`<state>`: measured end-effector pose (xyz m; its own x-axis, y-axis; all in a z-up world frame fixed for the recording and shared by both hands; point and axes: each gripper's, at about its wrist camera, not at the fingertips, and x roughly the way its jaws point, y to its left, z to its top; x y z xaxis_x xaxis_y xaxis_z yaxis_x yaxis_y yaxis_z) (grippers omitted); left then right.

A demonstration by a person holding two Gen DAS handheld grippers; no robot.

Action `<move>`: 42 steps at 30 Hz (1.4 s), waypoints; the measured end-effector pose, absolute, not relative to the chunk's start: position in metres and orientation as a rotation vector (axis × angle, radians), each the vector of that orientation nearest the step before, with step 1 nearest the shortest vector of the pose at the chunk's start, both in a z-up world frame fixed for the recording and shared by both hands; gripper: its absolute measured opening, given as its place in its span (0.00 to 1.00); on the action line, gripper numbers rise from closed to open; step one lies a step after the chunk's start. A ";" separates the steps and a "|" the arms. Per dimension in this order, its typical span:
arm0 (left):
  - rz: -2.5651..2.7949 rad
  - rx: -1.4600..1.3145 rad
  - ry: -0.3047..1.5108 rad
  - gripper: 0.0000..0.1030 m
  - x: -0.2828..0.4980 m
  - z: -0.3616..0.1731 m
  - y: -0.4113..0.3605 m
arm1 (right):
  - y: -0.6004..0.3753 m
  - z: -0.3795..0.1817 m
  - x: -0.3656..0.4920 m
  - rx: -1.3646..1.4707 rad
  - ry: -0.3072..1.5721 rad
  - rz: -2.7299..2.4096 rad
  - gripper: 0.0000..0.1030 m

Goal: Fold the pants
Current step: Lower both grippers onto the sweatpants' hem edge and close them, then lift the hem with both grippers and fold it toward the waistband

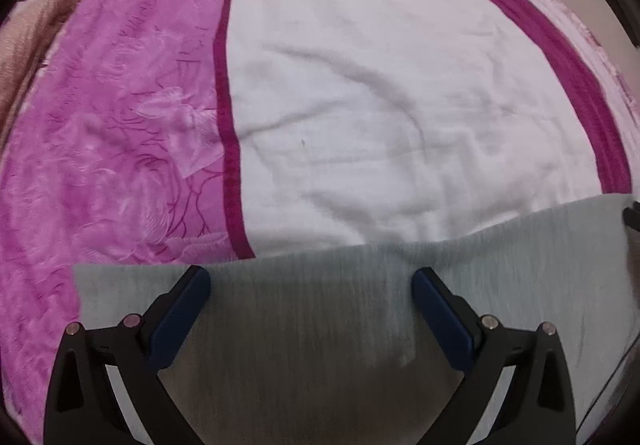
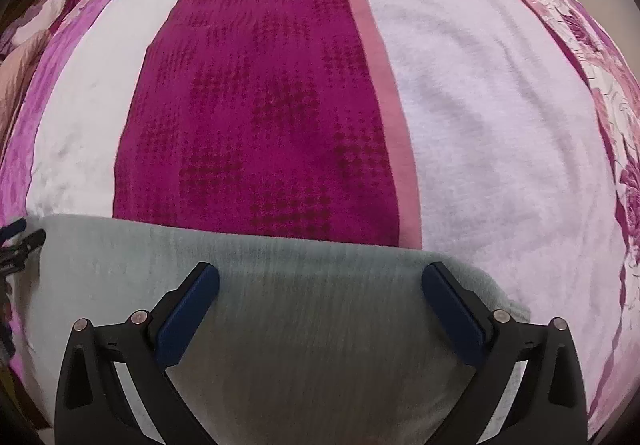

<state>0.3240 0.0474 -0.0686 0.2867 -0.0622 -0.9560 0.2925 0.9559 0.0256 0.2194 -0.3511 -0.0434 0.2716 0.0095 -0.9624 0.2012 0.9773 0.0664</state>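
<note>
- Left gripper (image 1: 311,279) — jaws spread wide, grasping nothing, poised above the pale ribbed pants (image 1: 360,285).
- Right gripper (image 2: 320,277) likewise released — probably lining up a grasp.
- Pants lie flat on the pink-and-white blanket (image 2: 480,125).

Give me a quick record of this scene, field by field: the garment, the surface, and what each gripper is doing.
garment: pale grey-green ribbed pants, lying flat
surface: blanket with magenta, pink and white stripes
left gripper: open, over the pants' far edge, gripping nothing
right gripper: open, over the same edge
fold: not started, as far as visible
</note>
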 end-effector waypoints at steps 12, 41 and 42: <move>-0.275 0.248 1.211 1.00 0.319 -0.073 0.054 | -0.352 -0.049 0.218 0.129 1.284 -0.095 0.97; -0.285 0.266 1.021 0.04 0.220 0.023 0.022 | -0.323 0.037 0.153 0.183 1.102 0.040 0.00; -0.288 0.263 1.013 0.04 0.214 0.027 0.023 | -0.322 0.041 0.148 0.179 1.094 0.044 0.00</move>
<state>0.2135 0.0233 0.0272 0.4979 -0.1142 -0.8597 0.3557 0.9310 0.0824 0.1481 -0.3221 0.0414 0.4600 0.1238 -0.8793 0.0532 0.9846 0.1664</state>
